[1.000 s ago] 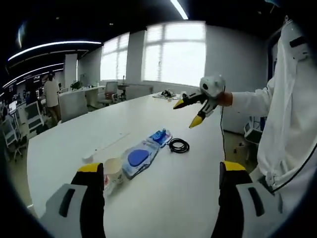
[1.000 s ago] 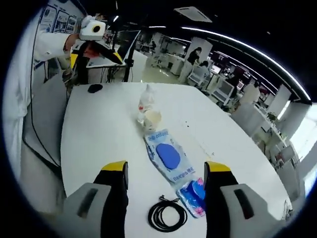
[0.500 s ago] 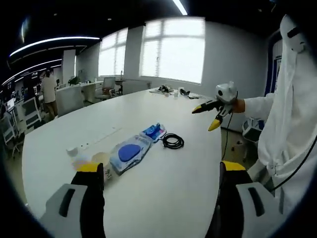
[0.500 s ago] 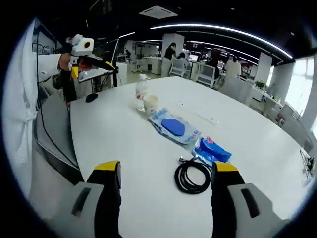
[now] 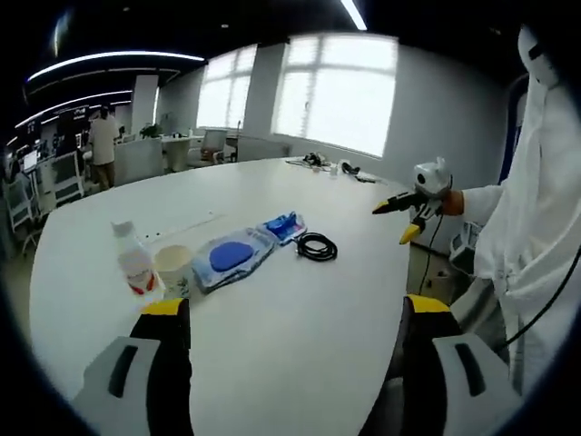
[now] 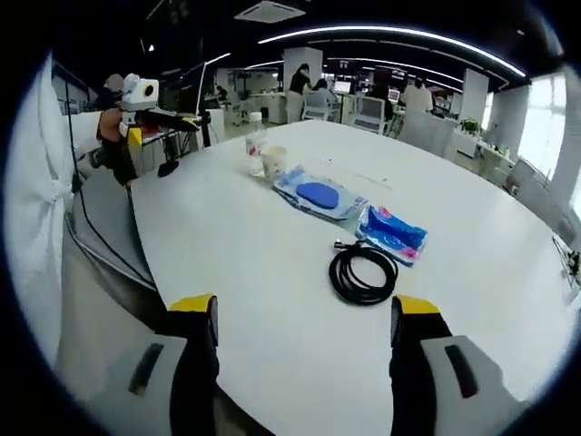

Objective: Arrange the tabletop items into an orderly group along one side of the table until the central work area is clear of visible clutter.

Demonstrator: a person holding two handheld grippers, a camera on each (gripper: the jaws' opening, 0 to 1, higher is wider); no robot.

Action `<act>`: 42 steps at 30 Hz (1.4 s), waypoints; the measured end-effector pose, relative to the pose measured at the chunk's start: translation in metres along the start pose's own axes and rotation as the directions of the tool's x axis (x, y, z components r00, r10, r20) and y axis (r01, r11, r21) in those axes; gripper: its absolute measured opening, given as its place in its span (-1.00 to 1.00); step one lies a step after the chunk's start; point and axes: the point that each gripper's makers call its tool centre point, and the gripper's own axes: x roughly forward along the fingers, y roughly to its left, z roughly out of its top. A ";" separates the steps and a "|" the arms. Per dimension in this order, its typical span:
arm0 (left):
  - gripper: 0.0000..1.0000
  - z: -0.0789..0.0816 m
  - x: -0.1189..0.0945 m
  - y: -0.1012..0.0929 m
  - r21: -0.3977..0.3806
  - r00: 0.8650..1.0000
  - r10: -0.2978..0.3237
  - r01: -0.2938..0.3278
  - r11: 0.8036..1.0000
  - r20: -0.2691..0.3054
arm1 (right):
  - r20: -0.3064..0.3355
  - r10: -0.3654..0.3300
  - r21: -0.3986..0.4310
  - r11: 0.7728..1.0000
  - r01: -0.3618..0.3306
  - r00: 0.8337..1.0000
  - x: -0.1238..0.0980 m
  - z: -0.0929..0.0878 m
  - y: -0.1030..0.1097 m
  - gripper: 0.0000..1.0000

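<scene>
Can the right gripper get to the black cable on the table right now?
Probably yes. In the right gripper view the black cable lies coiled on bare white table just ahead of the open right gripper, with nothing between them. The blue packet sits just beyond it, clear of the approach.

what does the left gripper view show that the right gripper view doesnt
Left gripper view alone: bright windows on the far wall, and the right claw held open above the table edge.

Right gripper view alone: the left claw held up beyond the table's far end, and a small dark object lying near that end.

Both: the white table, a bottle, a cup, a clear packet with a blue oval, a blue packet and a coiled black cable.
</scene>
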 end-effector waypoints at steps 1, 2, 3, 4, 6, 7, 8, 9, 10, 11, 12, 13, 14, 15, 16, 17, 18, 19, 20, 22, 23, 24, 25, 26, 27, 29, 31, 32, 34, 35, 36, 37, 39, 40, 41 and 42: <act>1.00 -0.003 0.000 0.001 -0.003 1.000 0.005 -0.005 1.000 -0.004 | 0.001 0.001 0.001 1.000 -0.001 1.000 0.000 0.000 0.000 0.58; 1.00 -0.007 -0.001 0.003 -0.011 1.000 0.011 -0.011 1.000 -0.005 | 0.000 0.003 0.007 1.000 -0.003 1.000 0.001 -0.001 -0.001 0.58; 1.00 -0.012 0.000 0.005 -0.031 1.000 0.020 -0.020 0.999 -0.008 | -0.001 0.006 0.019 1.000 -0.006 1.000 0.001 -0.003 -0.002 0.59; 1.00 -0.017 0.000 0.006 -0.030 1.000 0.024 -0.024 0.999 -0.014 | 0.000 0.006 0.020 1.000 -0.006 1.000 0.002 -0.003 -0.002 0.59; 1.00 -0.028 0.003 0.008 -0.035 0.999 0.030 -0.031 0.999 -0.035 | -0.018 0.011 0.010 1.000 -0.011 1.000 0.004 -0.007 -0.001 0.56; 1.00 -0.035 0.004 0.010 -0.043 0.998 0.031 -0.033 0.999 -0.045 | -0.024 0.009 0.005 1.000 -0.009 1.000 0.005 -0.009 -0.002 0.56; 1.00 -0.040 0.005 0.011 -0.050 0.998 0.033 -0.036 0.998 -0.057 | -0.023 0.009 0.005 1.000 -0.008 1.000 0.005 -0.009 -0.002 0.57; 1.00 -0.048 0.008 0.014 -0.058 0.997 0.036 -0.040 0.998 -0.068 | -0.020 0.009 0.006 1.000 -0.009 1.000 0.005 -0.009 -0.002 0.58; 1.00 -0.053 0.009 0.014 -0.066 0.996 0.036 -0.042 0.997 -0.079 | -0.021 0.012 0.009 1.000 -0.012 1.000 0.005 -0.010 -0.001 0.56; 1.00 -0.058 0.009 0.014 -0.069 0.995 0.035 -0.042 0.997 -0.095 | -0.025 0.014 0.010 1.000 -0.014 1.000 0.005 -0.011 -0.001 0.56; 1.00 -0.062 0.010 0.014 -0.069 0.993 0.035 -0.043 0.997 -0.110 | -0.030 0.011 0.006 1.000 -0.011 1.000 0.005 -0.012 0.000 0.57; 1.00 -0.063 0.010 0.014 -0.071 0.994 0.035 -0.043 0.997 -0.106 | -0.029 0.010 0.004 1.000 -0.010 1.000 0.005 -0.013 0.000 0.57; 1.00 -0.062 0.009 0.013 -0.081 0.995 0.032 -0.040 0.996 -0.100 | -0.028 0.012 0.010 1.000 -0.012 1.000 0.005 -0.013 0.001 0.57; 1.00 -0.061 0.008 0.012 -0.091 0.995 0.030 -0.039 0.995 -0.096 | -0.026 0.014 0.015 1.000 -0.014 1.000 0.006 -0.013 0.001 0.57; 1.00 -0.061 0.008 0.012 -0.092 0.995 0.033 -0.042 0.995 -0.097 | -0.026 0.013 0.015 1.000 -0.013 1.000 0.006 -0.014 0.002 0.57; 1.00 -0.062 0.008 0.012 -0.087 0.994 0.034 -0.043 0.995 -0.103 | -0.028 0.013 0.015 1.000 -0.013 1.000 0.006 -0.014 0.002 0.57; 1.00 -0.063 0.008 0.013 -0.087 0.994 0.034 -0.043 0.995 -0.104 | -0.036 0.016 0.019 1.000 -0.015 0.999 0.007 -0.017 0.002 0.56; 1.00 -0.062 0.007 0.013 -0.094 0.994 0.033 -0.043 0.995 -0.102 | -0.037 0.016 0.019 1.000 -0.015 0.999 0.007 -0.017 0.002 0.56; 1.00 -0.062 0.007 0.013 -0.093 0.994 0.033 -0.043 0.995 -0.103 | -0.036 0.016 0.019 1.000 -0.015 0.999 0.007 -0.017 0.002 0.56; 1.00 -0.062 0.006 0.013 -0.090 0.994 0.035 -0.044 0.995 -0.103 | -0.032 0.017 0.021 1.000 -0.016 0.999 0.007 -0.017 0.001 0.55; 1.00 -0.060 0.006 0.013 -0.094 0.995 0.036 -0.045 0.995 -0.098 | -0.031 0.016 0.019 1.000 -0.016 0.999 0.007 -0.017 0.000 0.55; 1.00 -0.059 0.006 0.014 -0.095 0.995 0.037 -0.046 0.994 -0.096 | -0.031 0.015 0.018 1.000 -0.015 0.999 0.007 -0.017 0.000 0.56; 1.00 -0.059 0.006 0.014 -0.093 0.995 0.038 -0.046 0.995 -0.095 | -0.029 0.016 0.019 1.000 -0.015 0.999 0.007 -0.017 -0.001 0.55; 1.00 -0.059 0.006 0.014 -0.092 0.995 0.038 -0.047 0.995 -0.096 | -0.030 0.017 0.019 1.000 -0.016 0.999 0.008 -0.017 -0.001 0.55; 1.00 -0.060 0.005 0.015 -0.089 0.994 0.037 -0.046 0.995 -0.099 | -0.033 0.017 0.014 1.000 -0.016 0.999 0.008 -0.017 -0.001 0.55; 1.00 -0.059 0.005 0.014 -0.089 0.995 0.035 -0.043 0.995 -0.097 | -0.032 0.017 0.011 1.000 -0.016 0.999 0.008 -0.017 -0.001 0.55; 1.00 -0.059 0.005 0.014 -0.085 0.995 0.034 -0.042 0.995 -0.095 | -0.032 0.015 0.012 1.000 -0.015 0.999 0.008 -0.016 -0.002 0.55; 1.00 -0.059 0.005 0.014 -0.086 0.995 0.034 -0.042 0.995 -0.094 | -0.034 0.014 0.012 1.000 -0.014 0.999 0.008 -0.017 -0.002 0.55; 1.00 -0.058 0.004 0.014 -0.091 0.996 0.034 -0.042 0.995 -0.087 | -0.036 0.016 0.011 1.000 -0.016 0.999 0.009 -0.016 -0.001 0.54; 1.00 -0.058 0.004 0.015 -0.091 0.996 0.034 -0.042 0.995 -0.086 | -0.035 0.017 0.010 1.000 -0.017 0.999 0.010 -0.016 -0.001 0.55; 1.00 -0.058 0.004 0.016 -0.090 0.996 0.037 -0.045 0.995 -0.085 | -0.039 0.019 0.007 1.000 -0.018 0.999 0.010 -0.016 0.000 0.54; 1.00 -0.057 0.004 0.016 -0.091 0.996 0.038 -0.045 0.995 -0.083 | -0.043 0.019 0.005 1.000 -0.019 0.999 0.011 -0.016 0.000 0.54; 1.00 -0.057 0.003 0.017 -0.094 0.996 0.036 -0.044 0.995 -0.081 | -0.042 0.018 0.004 1.000 -0.018 0.999 0.011 -0.015 -0.002 0.55; 1.00 -0.057 0.003 0.017 -0.090 0.996 0.037 -0.044 0.995 -0.081 | -0.040 0.019 0.005 1.000 -0.018 0.999 0.012 -0.014 -0.001 0.54; 1.00 -0.057 0.003 0.016 -0.091 0.996 0.035 -0.043 0.995 -0.080 | -0.040 0.018 0.005 1.000 -0.017 0.999 0.012 -0.013 -0.001 0.54; 1.00 -0.057 0.003 0.016 -0.093 0.996 0.034 -0.042 0.995 -0.078 | -0.041 0.016 0.003 1.000 -0.016 0.999 0.012 -0.013 -0.001 0.54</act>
